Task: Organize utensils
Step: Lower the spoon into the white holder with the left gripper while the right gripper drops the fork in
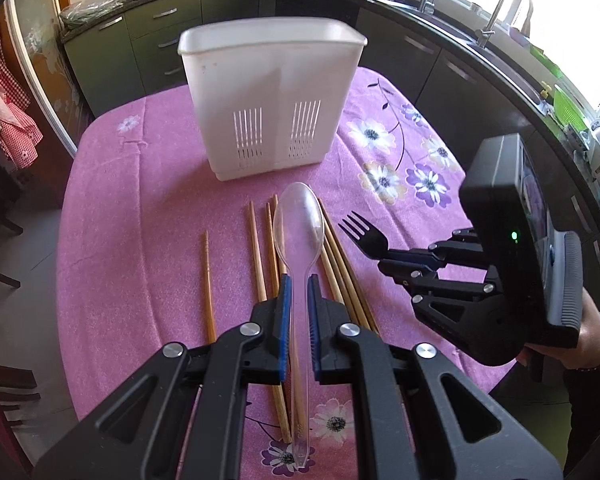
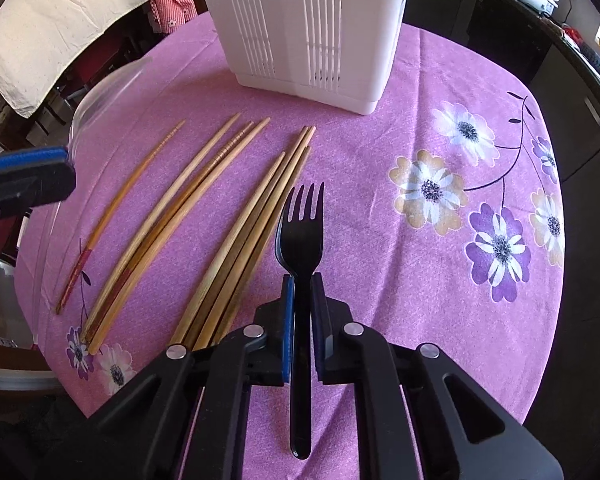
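My left gripper (image 1: 298,285) is shut on a clear plastic spoon (image 1: 298,220), bowl pointing forward, held above the table. My right gripper (image 2: 302,282) is shut on a black plastic fork (image 2: 302,224), tines forward; it also shows in the left wrist view (image 1: 384,258) with the fork (image 1: 362,234). A white two-compartment utensil holder (image 1: 270,96) stands upright at the far side of the table; its base shows in the right wrist view (image 2: 312,24). Several wooden chopsticks (image 2: 220,216) lie on the purple flowered tablecloth (image 2: 380,128), also in the left wrist view (image 1: 258,256).
The small table (image 1: 112,208) drops off at both sides. A dark kitchen counter with a sink and tap (image 1: 496,16) runs behind and to the right. Cloths (image 2: 56,24) hang at the left. A left gripper finger (image 2: 24,176) shows at the left edge of the right wrist view.
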Demonstrator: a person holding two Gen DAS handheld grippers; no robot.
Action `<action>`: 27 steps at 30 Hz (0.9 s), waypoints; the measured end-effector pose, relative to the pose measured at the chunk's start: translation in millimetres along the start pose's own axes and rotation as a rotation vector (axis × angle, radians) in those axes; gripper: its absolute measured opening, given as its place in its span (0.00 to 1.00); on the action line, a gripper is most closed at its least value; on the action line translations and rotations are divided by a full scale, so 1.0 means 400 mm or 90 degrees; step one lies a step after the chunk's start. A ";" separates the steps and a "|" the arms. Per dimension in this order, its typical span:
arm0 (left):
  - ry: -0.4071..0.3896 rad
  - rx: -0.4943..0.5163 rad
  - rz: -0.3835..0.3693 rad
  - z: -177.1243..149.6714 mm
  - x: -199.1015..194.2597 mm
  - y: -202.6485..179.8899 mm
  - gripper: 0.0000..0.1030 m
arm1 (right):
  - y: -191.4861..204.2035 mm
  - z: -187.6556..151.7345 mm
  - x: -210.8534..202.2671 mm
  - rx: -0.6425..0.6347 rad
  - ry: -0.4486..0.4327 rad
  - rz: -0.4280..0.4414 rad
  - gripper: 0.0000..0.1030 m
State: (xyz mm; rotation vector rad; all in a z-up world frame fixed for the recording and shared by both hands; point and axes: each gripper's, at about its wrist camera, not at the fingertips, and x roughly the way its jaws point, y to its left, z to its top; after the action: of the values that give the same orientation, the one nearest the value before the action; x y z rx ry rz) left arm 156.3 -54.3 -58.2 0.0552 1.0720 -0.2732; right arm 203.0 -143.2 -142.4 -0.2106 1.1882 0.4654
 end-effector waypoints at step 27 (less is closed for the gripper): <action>-0.430 -0.062 0.072 0.414 -0.032 0.084 0.08 | -0.080 -0.064 -0.153 0.052 -0.162 0.129 0.09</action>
State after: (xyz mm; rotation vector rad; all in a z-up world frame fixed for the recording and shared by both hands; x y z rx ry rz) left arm 301.2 -48.7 29.8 -0.0623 0.4066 -0.1194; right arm 178.0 -196.1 -97.7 0.0392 0.9802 0.6010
